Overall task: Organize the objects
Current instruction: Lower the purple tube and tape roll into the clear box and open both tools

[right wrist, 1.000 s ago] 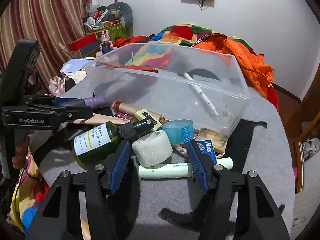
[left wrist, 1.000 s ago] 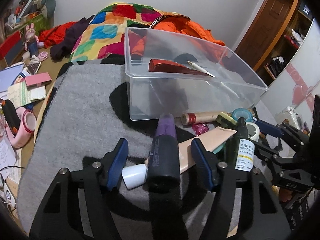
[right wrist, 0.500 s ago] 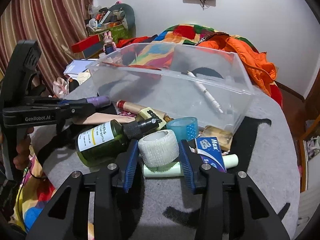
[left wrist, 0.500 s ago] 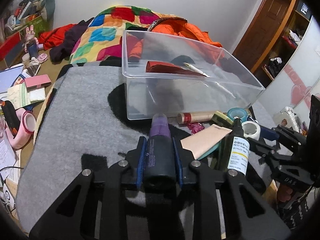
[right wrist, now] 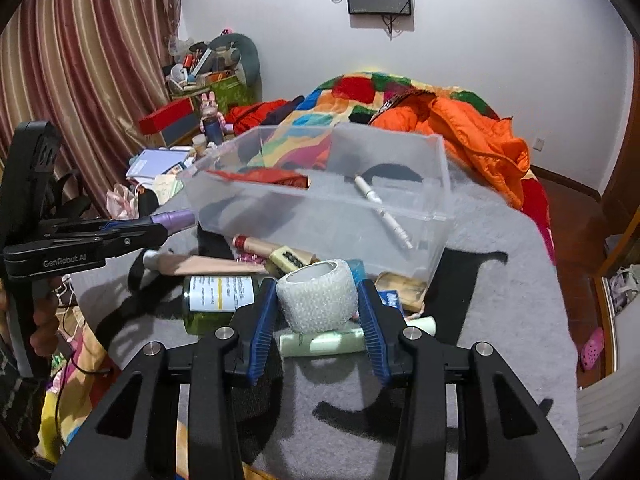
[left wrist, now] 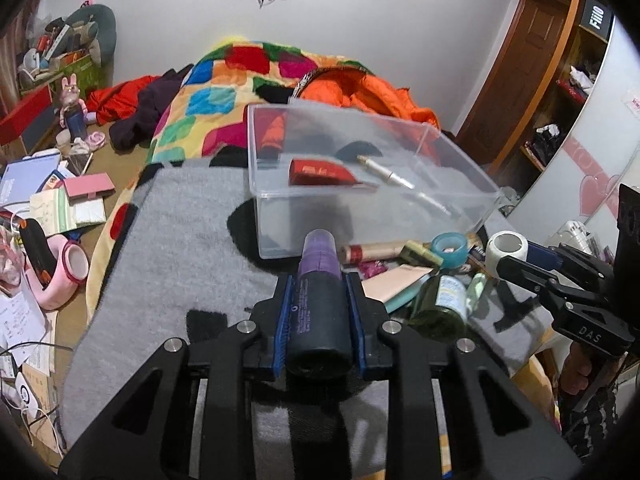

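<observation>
Both grippers closed since earlier frame, now lifted: left gripper [left wrist: 319, 312] jaws pinching purple-capped bottle [left wrist: 318, 292], right gripper [right wrist: 318, 322] jaws pinching white tape roll [right wrist: 318, 294], above grey blanket [right wrist: 500, 280], near clear bin [right wrist: 340, 216] front wall, likely for dropping in.

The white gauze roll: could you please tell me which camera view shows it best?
The right wrist view shows the white gauze roll best: it sits large and centred, clamped between the right gripper pads, texture and hollow core visible. In the left wrist view the roll is small at the right edge, only its open end showing ahead of the fingers.
</observation>
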Action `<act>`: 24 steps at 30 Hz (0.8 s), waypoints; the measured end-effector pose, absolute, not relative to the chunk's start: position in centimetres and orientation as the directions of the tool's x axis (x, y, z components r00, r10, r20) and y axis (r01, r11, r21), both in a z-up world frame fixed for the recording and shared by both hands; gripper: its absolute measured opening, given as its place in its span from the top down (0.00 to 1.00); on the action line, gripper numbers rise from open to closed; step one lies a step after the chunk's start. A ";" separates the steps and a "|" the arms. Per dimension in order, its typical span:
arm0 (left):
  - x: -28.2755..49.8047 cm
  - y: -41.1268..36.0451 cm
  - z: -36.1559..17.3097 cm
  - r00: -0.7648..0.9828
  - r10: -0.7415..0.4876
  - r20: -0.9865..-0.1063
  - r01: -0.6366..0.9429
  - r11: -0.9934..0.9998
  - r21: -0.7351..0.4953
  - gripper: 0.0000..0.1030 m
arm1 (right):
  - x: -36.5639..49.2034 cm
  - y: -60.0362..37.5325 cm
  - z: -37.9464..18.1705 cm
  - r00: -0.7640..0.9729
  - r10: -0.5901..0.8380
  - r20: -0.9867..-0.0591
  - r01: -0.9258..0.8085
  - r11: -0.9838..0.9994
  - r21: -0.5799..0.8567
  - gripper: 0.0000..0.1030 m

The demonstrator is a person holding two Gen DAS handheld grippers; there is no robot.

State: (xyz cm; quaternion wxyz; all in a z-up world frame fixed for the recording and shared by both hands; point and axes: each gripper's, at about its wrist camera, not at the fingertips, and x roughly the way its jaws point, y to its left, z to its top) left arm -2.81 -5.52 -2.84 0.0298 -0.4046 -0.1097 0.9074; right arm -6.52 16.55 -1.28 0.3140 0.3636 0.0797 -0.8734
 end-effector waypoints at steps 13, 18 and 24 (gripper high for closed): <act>-3.2 -5.6 0.8 -0.742 0.129 -0.658 0.032 -0.973 -0.227 0.75 | -8.2 17.3 1.9 -0.609 -0.505 -0.612 0.565 -0.817 0.112 0.64; -4.3 -5.6 1.5 -0.757 0.105 -0.645 0.047 -0.976 -0.215 0.75 | -9.3 17.2 2.5 -0.619 -0.507 -0.600 0.553 -0.824 0.126 0.64; -6.2 -5.6 1.8 -0.760 0.065 -0.646 0.070 -0.981 -0.181 0.75 | -10.9 16.5 2.8 -0.623 -0.507 -0.596 0.548 -0.826 0.129 0.64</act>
